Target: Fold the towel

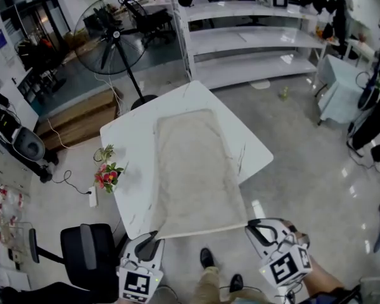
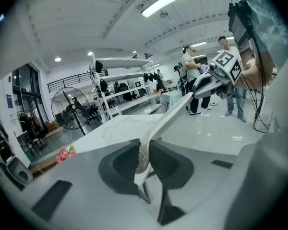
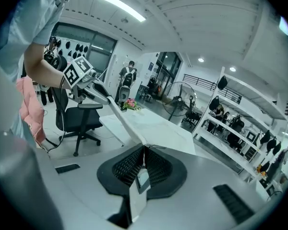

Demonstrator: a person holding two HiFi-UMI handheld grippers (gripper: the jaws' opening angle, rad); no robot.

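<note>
A long beige towel (image 1: 199, 170) lies spread along the white table (image 1: 130, 147). Its near edge is lifted off the table and stretched taut between my two grippers. My left gripper (image 1: 157, 238) is shut on the near left corner of the towel (image 2: 145, 150). My right gripper (image 1: 249, 225) is shut on the near right corner of the towel (image 3: 143, 152). In the left gripper view the taut edge runs up to the right gripper (image 2: 189, 99). In the right gripper view it runs to the left gripper (image 3: 106, 99).
Pink flowers (image 1: 106, 176) stand at the table's left edge. A black office chair (image 1: 82, 249) sits at the near left. A standing fan (image 1: 111, 37) and white shelves (image 1: 253, 40) are behind the table. People stand off to the right (image 2: 233, 75).
</note>
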